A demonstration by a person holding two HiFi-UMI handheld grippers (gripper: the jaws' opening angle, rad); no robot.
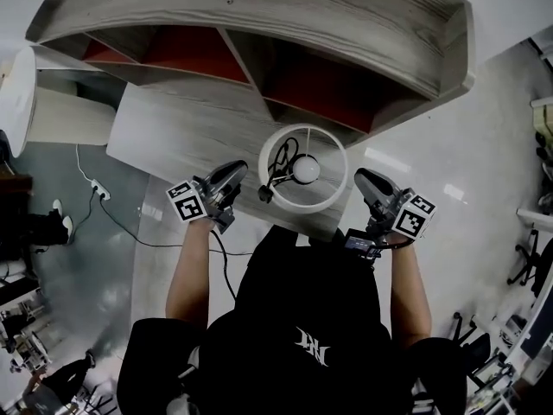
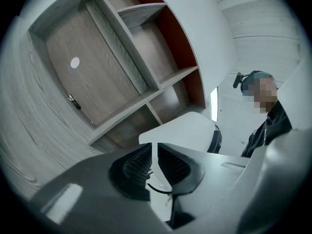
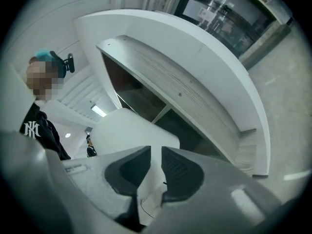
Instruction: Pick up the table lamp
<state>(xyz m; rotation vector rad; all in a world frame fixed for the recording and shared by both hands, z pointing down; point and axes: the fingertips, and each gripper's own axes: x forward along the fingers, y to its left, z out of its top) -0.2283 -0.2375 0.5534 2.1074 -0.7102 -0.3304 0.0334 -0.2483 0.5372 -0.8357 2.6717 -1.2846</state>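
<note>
The table lamp stands at the front edge of a grey wooden desk [image 1: 181, 137]. From above, in the head view, I see its round white shade [image 1: 303, 201] with the bulb [image 1: 305, 169] inside. My left gripper [image 1: 235, 174] is just left of the shade and my right gripper [image 1: 364, 181] just right of it, neither touching. In the left gripper view the jaws [image 2: 154, 148] stand a narrow slit apart, with the white shade [image 2: 183, 130] beyond them. The right gripper [image 3: 156, 151] shows a wider gap, nothing in it, and the shade [image 3: 124, 128] is ahead.
A curved wooden shelf unit [image 1: 259, 20] with red-backed compartments rises behind the desk. A black cable [image 1: 155, 232] runs to a power strip [image 1: 99, 190] on the floor at left. Office chairs [image 1: 527, 262] stand at the right edge.
</note>
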